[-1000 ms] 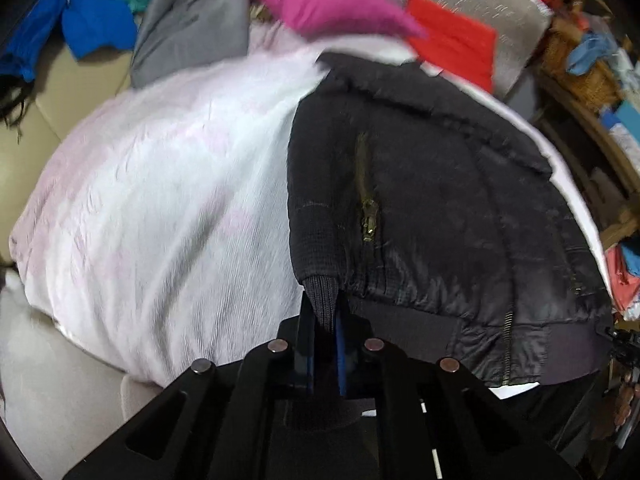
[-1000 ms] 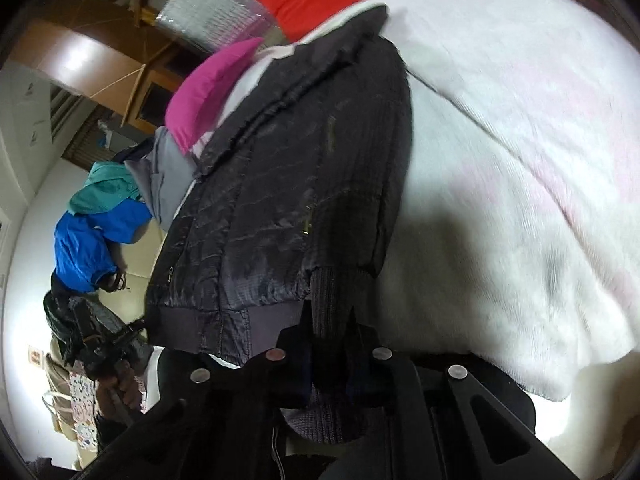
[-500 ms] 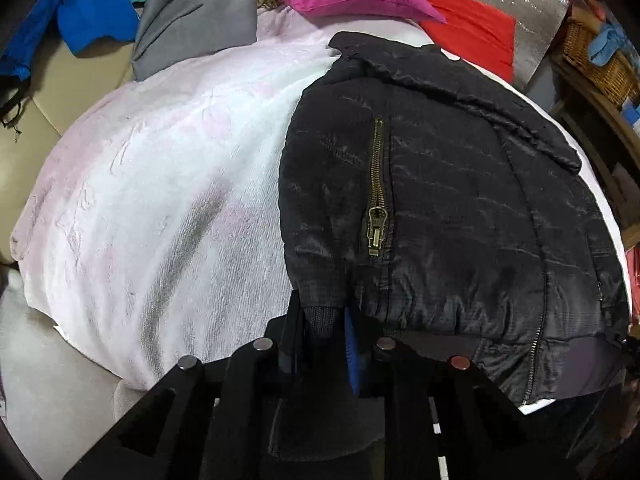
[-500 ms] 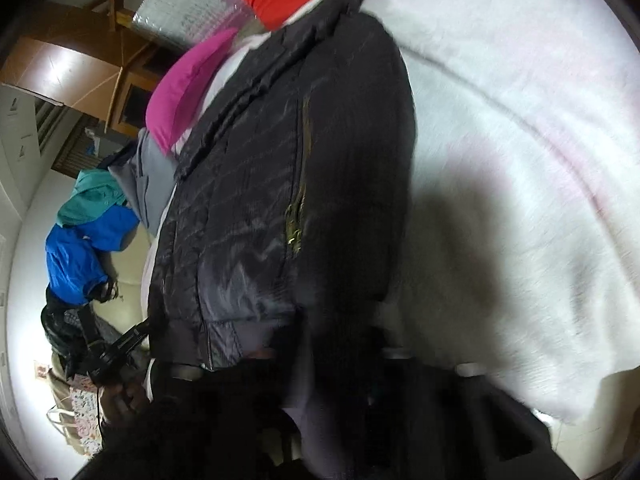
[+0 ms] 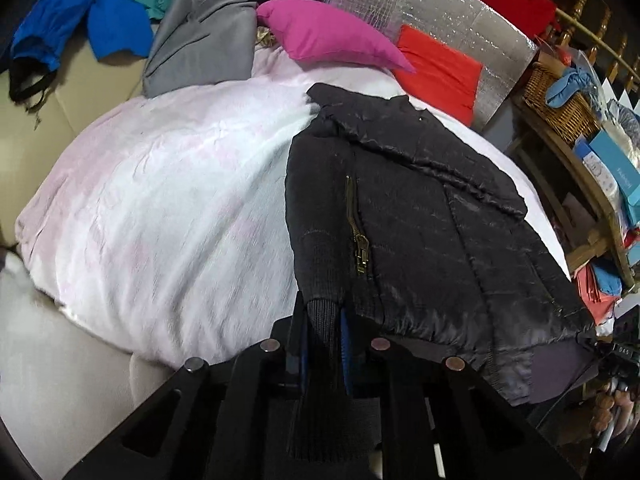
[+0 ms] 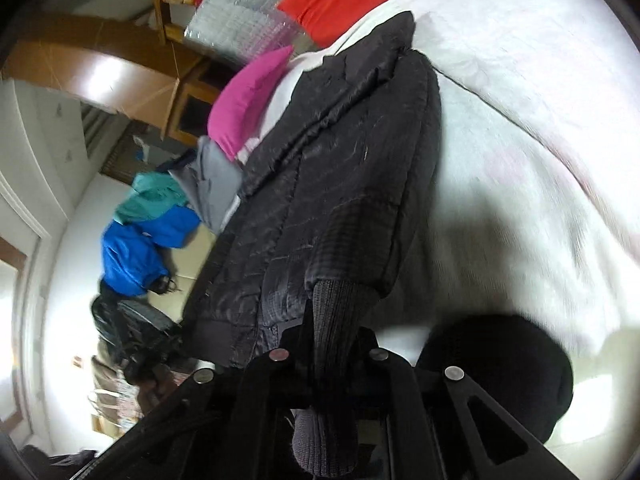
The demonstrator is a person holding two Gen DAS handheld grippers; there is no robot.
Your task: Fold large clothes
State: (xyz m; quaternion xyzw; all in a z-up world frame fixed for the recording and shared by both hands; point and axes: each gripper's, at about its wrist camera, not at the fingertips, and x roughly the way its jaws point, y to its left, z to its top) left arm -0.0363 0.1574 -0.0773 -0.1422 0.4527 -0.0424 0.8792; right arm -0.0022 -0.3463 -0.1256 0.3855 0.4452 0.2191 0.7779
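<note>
Both hands are lifting now! The left gripper (image 5: pixel 323 322) draws its ribbed cuff (image 5: pixel 320 316) up off the white blanket (image 5: pixel 168 208), the right gripper (image 6: pixel 334 322) likewise, and the black jacket (image 5: pixel 420 220) has slid toward twelve o'clock.

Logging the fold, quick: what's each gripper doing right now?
Left gripper: closed on a ribbed cuff of the black jacket.
Right gripper: closed on the other ribbed cuff.
</note>
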